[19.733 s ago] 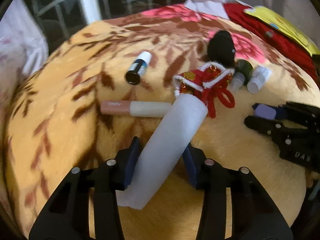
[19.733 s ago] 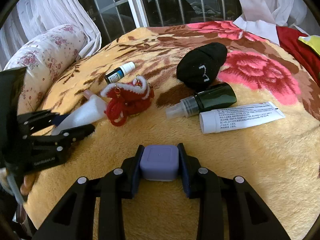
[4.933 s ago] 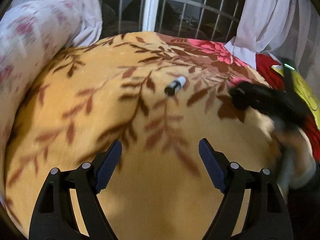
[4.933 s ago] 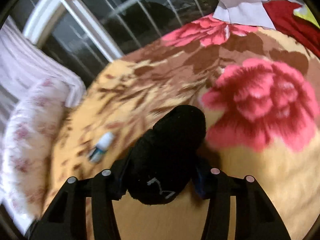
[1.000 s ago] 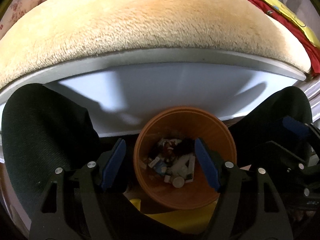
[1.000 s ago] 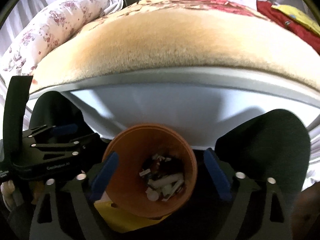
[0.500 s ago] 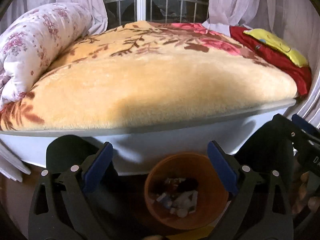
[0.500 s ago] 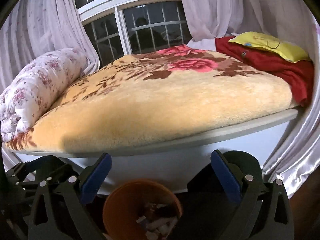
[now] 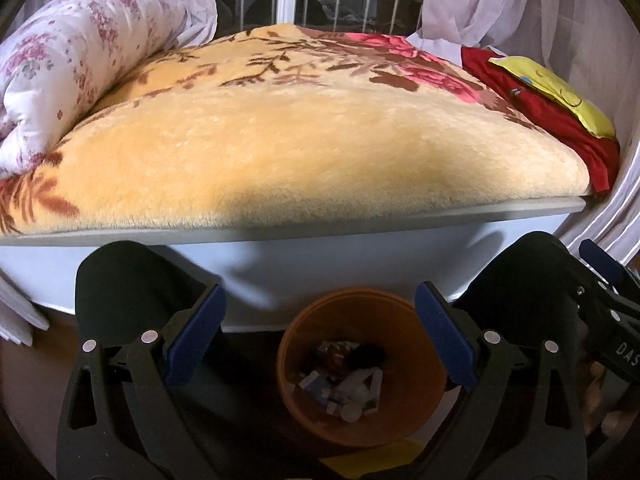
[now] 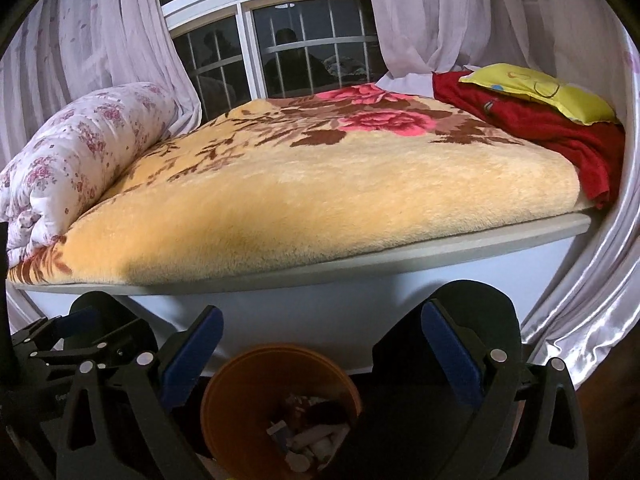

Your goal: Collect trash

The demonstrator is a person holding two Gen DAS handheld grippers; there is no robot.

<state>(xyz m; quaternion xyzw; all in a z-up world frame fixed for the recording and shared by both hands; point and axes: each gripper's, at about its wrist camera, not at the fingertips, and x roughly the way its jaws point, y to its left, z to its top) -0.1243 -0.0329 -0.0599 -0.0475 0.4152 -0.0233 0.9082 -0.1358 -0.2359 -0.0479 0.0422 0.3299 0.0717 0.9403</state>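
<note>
- Orange plastic bin (image 9: pixel 362 372) stands on the dark floor just below the front edge of the bed, between the person's two black-clad knees.
- Collected trash (image 9: pixel 348 380) lies in the bottom of the bin: small white tubes and caps, a blue-and-white piece, something dark and something reddish; the single items are too small to name with certainty.
- Left tool (image 9: pixel 320 336) hangs above the bin with its blue-padded fingers (image 9: pixel 196 334) spread wide apart and nothing between them.
- Right tool (image 10: pixel 316 360) is likewise spread wide and holds nothing; the bin (image 10: pixel 280 400) shows low in its view, between the two fingers.
- Each tool appears at the edge of the other's view: the right one at the far right of the left wrist view, the left one at the lower left of the right wrist view.
- Plush yellow blanket (image 9: pixel 312 136) with brown leaves and pink roses covers the bed; its top lies bare of small items.
- Rolled white quilt (image 9: pixel 68 60) with a pink flower print lies along the bed's left side.
- Red cloth (image 10: pixel 552 132) with a yellow pillow (image 10: pixel 540 92) on it lies at the right rear corner.
- White bed frame (image 9: pixel 320 256) runs under the blanket's front edge.
- Sheer pale curtains (image 10: pixel 100 40) hang on both sides of a barred window (image 10: pixel 280 40), dark outside.
</note>
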